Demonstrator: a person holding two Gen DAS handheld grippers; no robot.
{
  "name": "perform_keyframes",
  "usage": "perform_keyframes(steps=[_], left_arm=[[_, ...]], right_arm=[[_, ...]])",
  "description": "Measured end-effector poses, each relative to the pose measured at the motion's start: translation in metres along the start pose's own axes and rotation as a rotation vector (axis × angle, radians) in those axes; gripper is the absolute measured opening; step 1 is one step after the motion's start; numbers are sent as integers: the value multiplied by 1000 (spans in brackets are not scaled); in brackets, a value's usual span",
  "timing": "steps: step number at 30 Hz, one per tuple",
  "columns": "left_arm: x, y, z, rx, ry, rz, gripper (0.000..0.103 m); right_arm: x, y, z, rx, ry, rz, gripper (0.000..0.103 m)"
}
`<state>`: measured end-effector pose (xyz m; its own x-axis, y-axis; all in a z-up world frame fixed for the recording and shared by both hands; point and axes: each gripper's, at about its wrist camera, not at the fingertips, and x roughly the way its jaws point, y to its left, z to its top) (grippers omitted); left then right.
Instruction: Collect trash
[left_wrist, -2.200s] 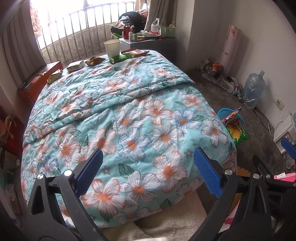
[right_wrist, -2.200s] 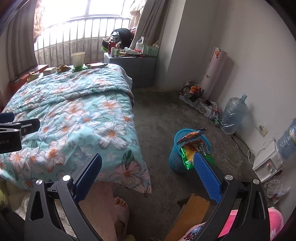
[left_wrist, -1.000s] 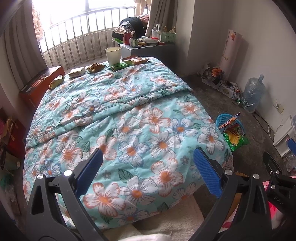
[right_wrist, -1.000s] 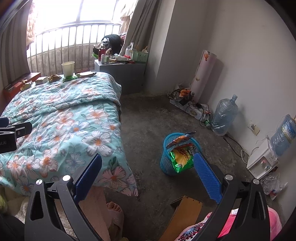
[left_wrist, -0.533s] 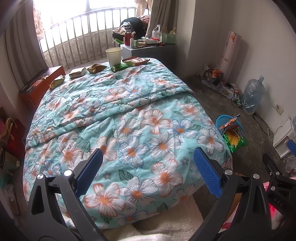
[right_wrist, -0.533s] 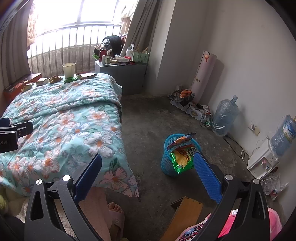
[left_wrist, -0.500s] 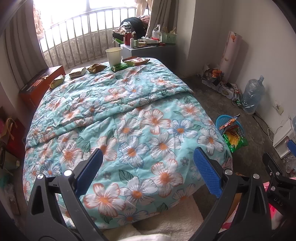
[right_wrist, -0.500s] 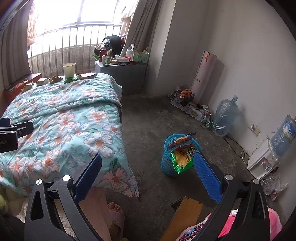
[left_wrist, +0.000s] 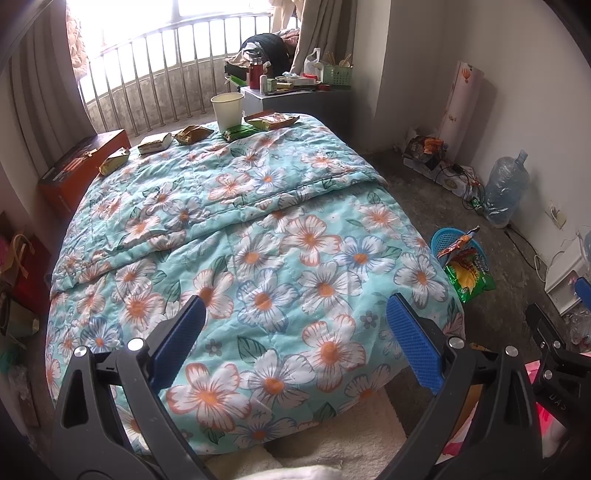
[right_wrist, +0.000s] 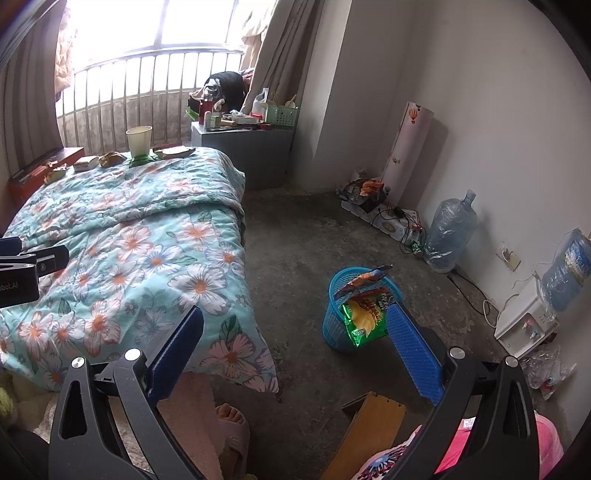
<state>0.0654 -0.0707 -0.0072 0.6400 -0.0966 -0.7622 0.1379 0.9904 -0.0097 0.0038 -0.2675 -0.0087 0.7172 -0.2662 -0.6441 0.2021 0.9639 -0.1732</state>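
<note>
A: Left wrist view: what has changed for you?

B: Very little in the last half second. Over the two seconds before that I drew back a touch from the bed (left_wrist: 258, 229), so more of the quilt shows, and the trash at its far end sits a little lower in frame. Nothing has been picked up, so I judge the collecting is still to start on this lot.

A: Where is the trash?

B: At about 12 o'clock, along the far edge of the bed: the paper cup (left_wrist: 228, 110), the green packet (left_wrist: 239, 132) just beside it, the orange packet (left_wrist: 271, 121), and three more wrappers (left_wrist: 191, 133) trailing toward 10 o'clock. The blue basket (right_wrist: 336, 325) stands on the floor at 3 o'clock from the bed, already stuffed with chip bags (right_wrist: 364, 312).

A: And each claw?

B: My left claw (left_wrist: 295, 338) is spread wide, holding nothing, hanging over the near end of the quilt without touching it. My right claw (right_wrist: 293, 345) is equally wide apart and empty, above the floor, well short of the basket.
</note>
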Motion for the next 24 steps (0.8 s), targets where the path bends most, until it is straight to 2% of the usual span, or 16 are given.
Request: perform_keyframes(steps=[24], left_arm=[[0,1,1,0,1,-1,94]], right_arm=[[-2,3,1,-2,-7,3,96]])
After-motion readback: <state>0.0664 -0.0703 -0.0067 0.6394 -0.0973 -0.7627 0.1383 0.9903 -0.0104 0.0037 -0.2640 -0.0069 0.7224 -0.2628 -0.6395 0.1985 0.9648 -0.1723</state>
